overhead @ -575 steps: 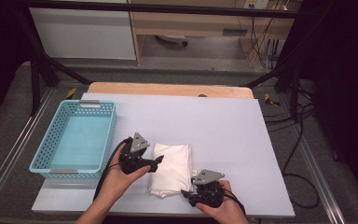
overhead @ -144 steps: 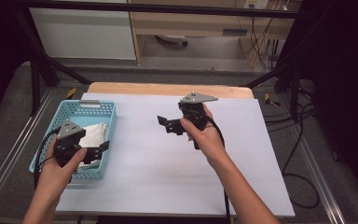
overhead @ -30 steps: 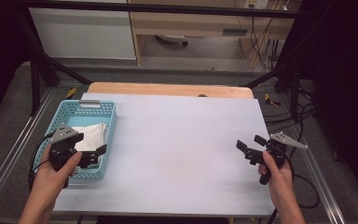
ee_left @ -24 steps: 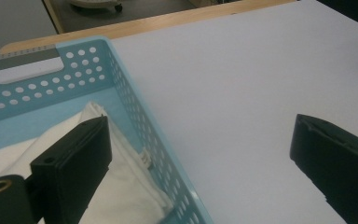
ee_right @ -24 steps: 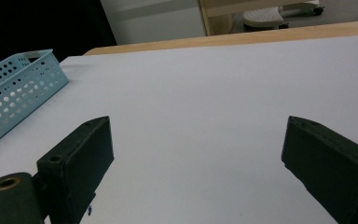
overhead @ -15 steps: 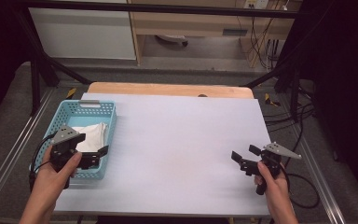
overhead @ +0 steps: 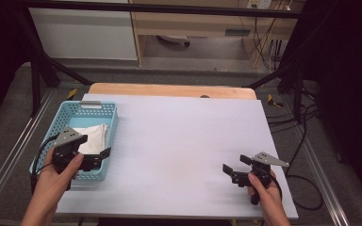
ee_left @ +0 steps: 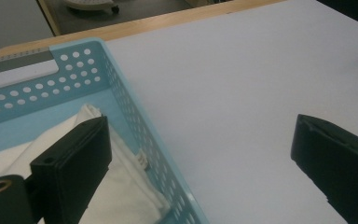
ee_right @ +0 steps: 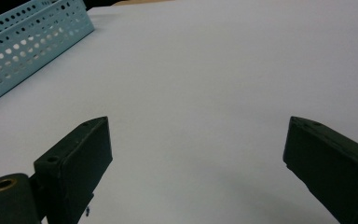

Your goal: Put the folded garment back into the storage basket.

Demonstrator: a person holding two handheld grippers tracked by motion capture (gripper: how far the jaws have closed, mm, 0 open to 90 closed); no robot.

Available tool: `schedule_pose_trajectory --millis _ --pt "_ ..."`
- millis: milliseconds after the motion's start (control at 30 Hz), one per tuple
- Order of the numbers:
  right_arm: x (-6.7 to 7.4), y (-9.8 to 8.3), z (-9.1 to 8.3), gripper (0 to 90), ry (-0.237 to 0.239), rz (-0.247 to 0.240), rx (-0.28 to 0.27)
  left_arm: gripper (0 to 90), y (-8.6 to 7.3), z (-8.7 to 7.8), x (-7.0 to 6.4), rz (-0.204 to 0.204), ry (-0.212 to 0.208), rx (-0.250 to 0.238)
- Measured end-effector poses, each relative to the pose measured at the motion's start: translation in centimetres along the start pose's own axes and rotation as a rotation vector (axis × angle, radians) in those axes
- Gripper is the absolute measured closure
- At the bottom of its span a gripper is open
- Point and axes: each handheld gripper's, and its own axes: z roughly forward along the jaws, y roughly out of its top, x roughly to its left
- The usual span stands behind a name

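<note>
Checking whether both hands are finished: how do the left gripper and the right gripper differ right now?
The left gripper straddles the blue basket's right wall, one jaw over the folded white cloth; the right gripper hovers over bare white table near the front right corner. Both are open and hold nothing.

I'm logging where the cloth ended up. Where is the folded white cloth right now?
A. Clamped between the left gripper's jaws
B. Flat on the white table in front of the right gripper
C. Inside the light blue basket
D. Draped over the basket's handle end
C: the white cloth lies inside the blue basket, and the left gripper stands open beside it, holding nothing.
</note>
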Motion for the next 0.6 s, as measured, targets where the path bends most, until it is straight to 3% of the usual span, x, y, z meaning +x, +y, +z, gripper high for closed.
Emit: schedule_pose_trajectory --millis 233,600 --pt "1.0 -0.5 0.9 7.1 0.035 -0.043 0.032 4.7 -0.1 0.3 -0.1 0.004 -0.003 0.004" --pt "1.6 -0.6 2.1 7.0 0.048 -0.094 0.055 5.2 -0.5 1.0 0.6 0.001 0.004 0.013"
